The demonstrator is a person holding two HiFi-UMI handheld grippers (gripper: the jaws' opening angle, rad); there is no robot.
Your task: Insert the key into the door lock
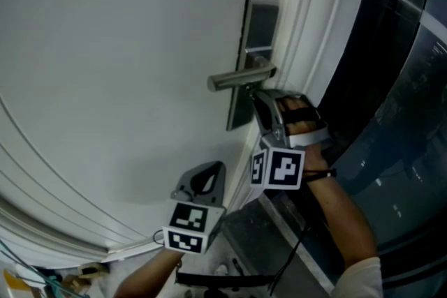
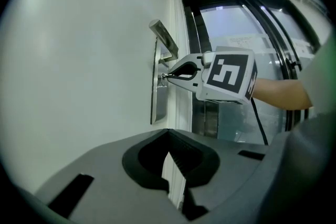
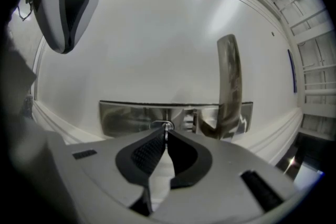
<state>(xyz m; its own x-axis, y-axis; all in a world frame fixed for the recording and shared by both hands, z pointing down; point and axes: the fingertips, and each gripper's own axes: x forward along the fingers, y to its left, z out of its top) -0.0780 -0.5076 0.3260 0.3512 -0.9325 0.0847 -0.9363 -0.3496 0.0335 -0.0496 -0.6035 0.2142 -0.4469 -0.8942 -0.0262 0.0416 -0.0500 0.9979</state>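
Observation:
A steel lock plate with a lever handle sits on the white door. My right gripper is just below the handle with its tips against the plate. It is shut on a small key, whose tip meets the round keyhole on the lock plate. In the left gripper view, the right gripper touches the lock plate at the key. My left gripper hangs lower left, off the lock, shut and holding nothing.
The door frame mouldings run along the right of the lock. Beyond them is dark glass. A person's forearm holds the right gripper. Clutter lies at the lower left corner.

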